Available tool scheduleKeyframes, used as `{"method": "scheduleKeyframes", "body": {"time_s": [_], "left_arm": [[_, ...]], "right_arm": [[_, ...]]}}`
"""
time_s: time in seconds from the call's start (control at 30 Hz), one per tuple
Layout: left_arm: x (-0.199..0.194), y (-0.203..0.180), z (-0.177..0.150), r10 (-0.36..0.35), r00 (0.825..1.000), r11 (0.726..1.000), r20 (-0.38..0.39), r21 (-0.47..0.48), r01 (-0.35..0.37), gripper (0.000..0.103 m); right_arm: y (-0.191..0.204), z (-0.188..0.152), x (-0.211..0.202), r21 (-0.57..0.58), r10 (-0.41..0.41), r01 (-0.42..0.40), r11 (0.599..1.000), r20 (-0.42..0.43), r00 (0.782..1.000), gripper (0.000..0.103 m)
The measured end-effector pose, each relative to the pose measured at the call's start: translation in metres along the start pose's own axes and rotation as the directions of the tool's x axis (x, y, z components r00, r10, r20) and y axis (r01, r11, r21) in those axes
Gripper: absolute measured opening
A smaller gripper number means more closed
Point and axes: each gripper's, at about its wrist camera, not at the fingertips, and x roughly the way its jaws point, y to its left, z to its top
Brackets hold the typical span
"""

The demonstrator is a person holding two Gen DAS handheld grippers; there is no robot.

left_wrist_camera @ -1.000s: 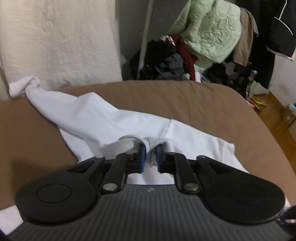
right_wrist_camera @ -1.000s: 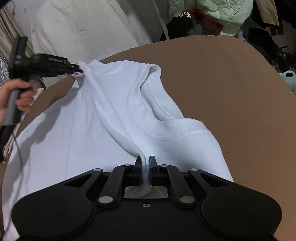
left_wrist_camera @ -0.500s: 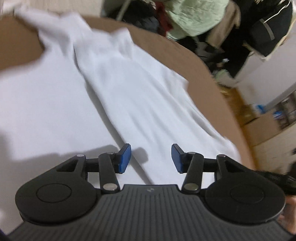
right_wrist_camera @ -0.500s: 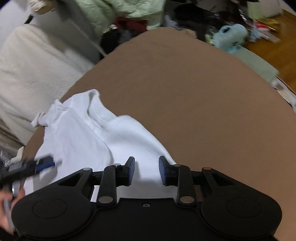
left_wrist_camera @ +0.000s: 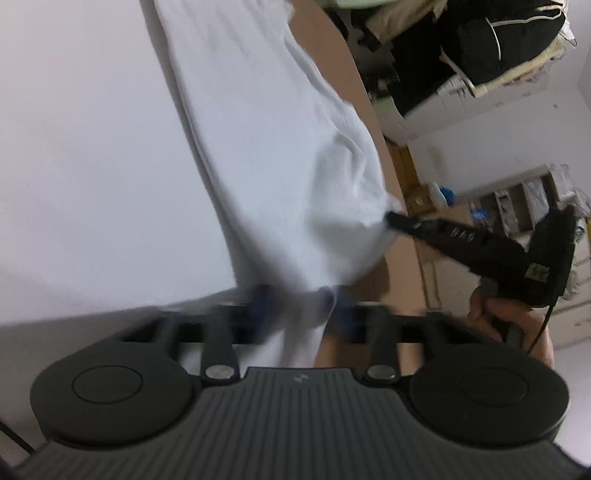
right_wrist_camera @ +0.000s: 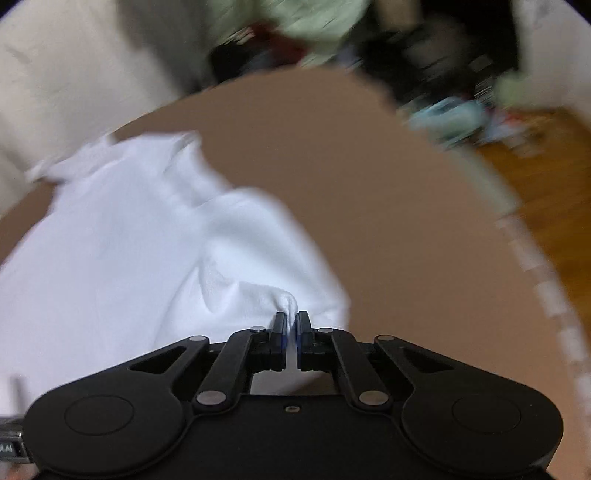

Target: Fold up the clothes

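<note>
**White shirt pinched at two spots**

White and soft, the shirt [right_wrist_camera: 129, 240] lies spread on a smooth brown bed cover [right_wrist_camera: 388, 221]. The right gripper [right_wrist_camera: 291, 321] has its black fingers pressed together on a little puckered bump of cloth at the shirt's edge. The left gripper [left_wrist_camera: 301, 310] looks blurry; its blue pads [left_wrist_camera: 260, 308] are closing, with a strip of shirt between them. A hand [left_wrist_camera: 509, 317] holds the right gripper's handle. Lumpy clothes [right_wrist_camera: 317, 22] are piled past the bed.
</note>
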Motion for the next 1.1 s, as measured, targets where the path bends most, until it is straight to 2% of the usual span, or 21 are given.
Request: {"method": "scheduleKeyframes", "body": {"time_s": [0.03,0.07,0.2,0.23,0.27,0.33,0.47,0.53,0.6,0.7,0.83,0.97,1.1], "left_arm": [[0.001,-0.001,-0.004,-0.004,1.000,1.000,-0.011,-0.005,0.004,0.021],[0.001,-0.001,-0.007,0.005,1.000,1.000,-0.012,-0.006,-0.005,0.022],[0.001,0.000,-0.021,0.047,0.999,0.999,0.000,-0.025,-0.047,0.022],[-0.001,0.001,-0.023,0.042,0.999,0.998,0.009,-0.051,-0.042,0.022],[-0.002,0.001,-0.024,0.041,0.999,0.997,0.017,-0.067,-0.040,0.022],[-0.003,-0.002,-0.028,0.059,0.998,0.997,0.031,-0.054,-0.057,0.022],[-0.012,-0.024,-0.035,0.142,0.986,0.986,0.089,0.069,-0.149,0.028],[-0.021,-0.036,-0.038,0.168,0.975,0.976,0.147,0.116,-0.185,0.031],[-0.030,-0.043,-0.039,0.184,0.965,0.966,0.189,0.149,-0.213,0.041],[-0.033,-0.049,-0.037,0.222,0.955,0.945,0.195,0.199,-0.261,0.046],[-0.022,-0.040,-0.036,0.262,0.958,0.945,0.116,0.171,-0.280,0.046],[-0.025,-0.026,-0.040,0.212,0.973,0.969,0.091,0.110,-0.222,0.044],[-0.034,-0.017,-0.043,0.190,0.980,0.979,0.066,0.067,-0.194,0.044]], "right_arm": [[-0.005,-0.001,-0.008,0.019,-0.012,0.011,1.000,0.017,1.000,0.004],[-0.010,-0.001,-0.005,0.032,0.010,-0.010,0.999,0.002,1.000,0.004],[-0.019,-0.001,0.022,0.090,0.029,-0.021,0.996,-0.088,0.996,0.006],[-0.020,-0.002,0.022,0.109,0.024,-0.015,0.994,-0.085,0.996,0.012],[-0.021,-0.001,0.020,0.125,0.011,-0.003,0.992,-0.070,0.997,0.027],[-0.024,0.001,0.012,0.137,-0.014,0.017,0.990,-0.019,1.000,0.040],[-0.031,0.005,-0.005,0.171,-0.050,0.035,0.985,0.081,0.995,0.044],[-0.038,0.007,-0.005,0.236,0.024,-0.050,0.971,0.111,0.994,0.045],[-0.040,0.008,-0.006,0.274,0.076,-0.109,0.955,0.126,0.989,0.045],[-0.033,0.009,-0.010,0.264,0.093,-0.125,0.956,0.130,0.987,0.046],[-0.016,0.011,-0.009,0.212,0.092,-0.117,0.970,0.121,0.988,0.049],[-0.001,0.014,-0.001,0.157,0.132,-0.146,0.977,0.092,0.987,0.050],[0.013,0.018,0.001,0.124,0.178,-0.187,0.974,0.077,0.981,0.050]]}}
